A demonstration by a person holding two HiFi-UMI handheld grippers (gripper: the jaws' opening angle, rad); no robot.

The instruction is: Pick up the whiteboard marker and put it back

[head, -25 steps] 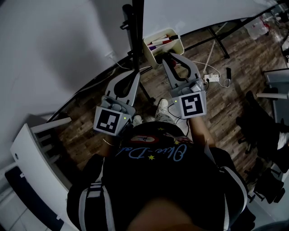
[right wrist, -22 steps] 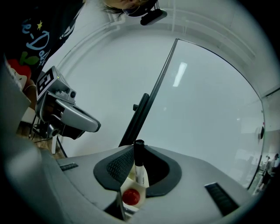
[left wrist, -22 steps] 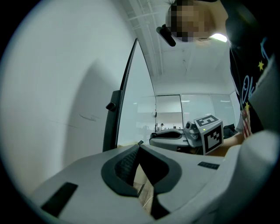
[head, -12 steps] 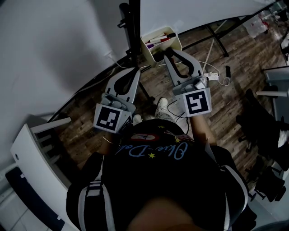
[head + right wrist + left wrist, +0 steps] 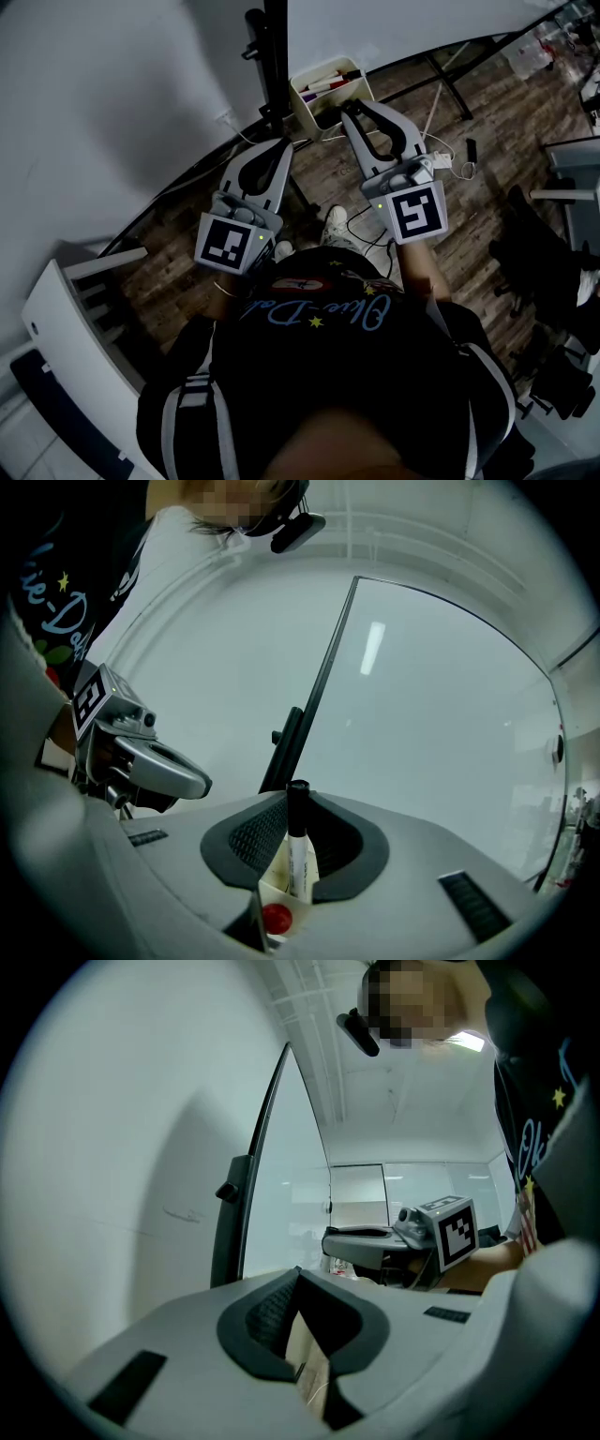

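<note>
My right gripper (image 5: 298,803) is shut on a whiteboard marker (image 5: 298,850), which stands upright between the pads with its black cap on top and its white barrel below. Just beneath it is a cream bin (image 5: 275,878) with a red cap (image 5: 277,918) inside. In the head view the right gripper (image 5: 350,112) hovers at the near rim of that bin (image 5: 307,105), which holds several markers. My left gripper (image 5: 281,146) hangs to the left of the bin with its jaw tips together and nothing in them; it shows the same in its own view (image 5: 298,1274).
A black stand pole (image 5: 277,56) rises just left of the bin and carries the whiteboard (image 5: 422,23). Cables and a power strip (image 5: 441,161) lie on the wood floor to the right. A white shelf (image 5: 75,309) stands at left, a dark chair (image 5: 544,253) at right.
My right gripper has risen a little with the marker still in it. The left gripper has stayed where it was.
</note>
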